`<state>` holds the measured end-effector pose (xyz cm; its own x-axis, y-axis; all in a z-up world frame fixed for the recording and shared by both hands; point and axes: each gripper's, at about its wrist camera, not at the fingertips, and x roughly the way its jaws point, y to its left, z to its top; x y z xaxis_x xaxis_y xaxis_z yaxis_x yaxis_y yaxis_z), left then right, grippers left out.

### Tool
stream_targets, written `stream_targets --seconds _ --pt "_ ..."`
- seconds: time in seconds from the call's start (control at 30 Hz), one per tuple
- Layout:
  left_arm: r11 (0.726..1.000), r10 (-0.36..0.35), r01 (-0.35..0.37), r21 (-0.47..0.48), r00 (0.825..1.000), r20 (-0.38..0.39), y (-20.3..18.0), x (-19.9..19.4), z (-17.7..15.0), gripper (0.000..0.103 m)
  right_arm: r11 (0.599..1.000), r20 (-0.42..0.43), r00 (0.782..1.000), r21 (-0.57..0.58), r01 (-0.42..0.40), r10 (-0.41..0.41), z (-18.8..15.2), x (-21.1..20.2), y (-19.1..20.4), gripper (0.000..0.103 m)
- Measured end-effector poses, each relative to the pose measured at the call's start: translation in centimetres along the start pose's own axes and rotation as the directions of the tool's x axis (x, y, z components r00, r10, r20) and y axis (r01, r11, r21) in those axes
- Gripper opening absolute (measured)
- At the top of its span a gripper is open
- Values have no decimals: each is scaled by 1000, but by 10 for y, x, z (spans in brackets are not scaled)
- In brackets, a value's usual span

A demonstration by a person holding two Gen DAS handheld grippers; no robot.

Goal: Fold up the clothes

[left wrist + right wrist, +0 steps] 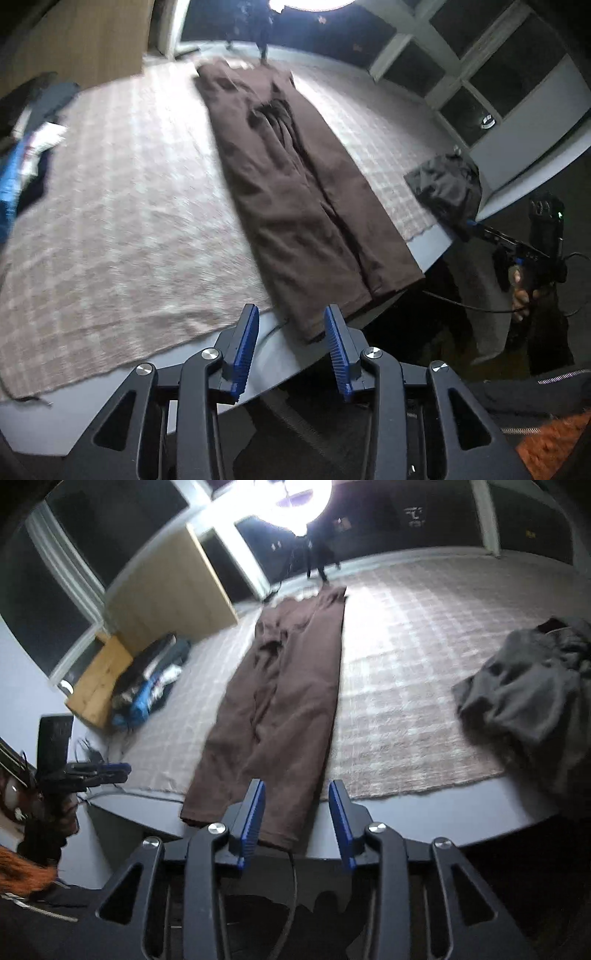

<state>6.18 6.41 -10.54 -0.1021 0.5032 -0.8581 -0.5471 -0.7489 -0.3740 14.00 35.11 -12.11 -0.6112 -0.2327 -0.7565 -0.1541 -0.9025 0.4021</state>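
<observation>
Brown trousers [291, 192] lie folded lengthwise, leg on leg, along a checked beige cloth [122, 206] on a grey table [432, 243]. Their hems hang just past the near table edge. My left gripper [291, 314] hovers open above the hem end with nothing between its blue pads. In the right wrist view the same trousers [280, 709] run away from me. My right gripper [297, 786] is open over the right hem, holding nothing. Each gripper shows in the other's view: the right one [476, 223] at the table's right edge, the left one [122, 768] at the left edge.
A crumpled dark grey garment [528, 694] sits on the table's right side, also visible as the grey garment [447, 188]. A heap of blue, white and dark clothes [147, 686] lies at the left by a wooden box [99, 679]. A bright lamp on a stand [306, 502] stands beyond the far edge.
</observation>
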Motion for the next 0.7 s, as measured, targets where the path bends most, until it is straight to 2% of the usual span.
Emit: stream_targets --seconds 0.13,0.27,0.4,0.5,0.6,0.7 --pt "1000 -4 4 -1 996 -92 -3 47 0 35 1000 -91 996 -9 -12 11 -5 44 -1 35" --pt "999 -12 8 -36 990 -140 -3 76 -3 35 1000 -142 990 -16 4 -7 -10 62 -3 38" --pt "1000 0 -2 -13 986 -167 -12 90 -3 36 1000 -166 986 -14 10 -12 -14 69 -4 41" --pt "1000 -2 2 2 985 -171 -20 80 -6 36 1000 -172 985 -7 -3 2 -16 55 -3 41" --pt "998 -61 63 11 988 -144 -23 50 -9 36 999 -127 991 -29 -41 37 -15 22 3 41" --pt "991 -119 126 50 985 -126 -30 28 -11 39 984 -68 981 14 -179 180 -12 -5 1 41"
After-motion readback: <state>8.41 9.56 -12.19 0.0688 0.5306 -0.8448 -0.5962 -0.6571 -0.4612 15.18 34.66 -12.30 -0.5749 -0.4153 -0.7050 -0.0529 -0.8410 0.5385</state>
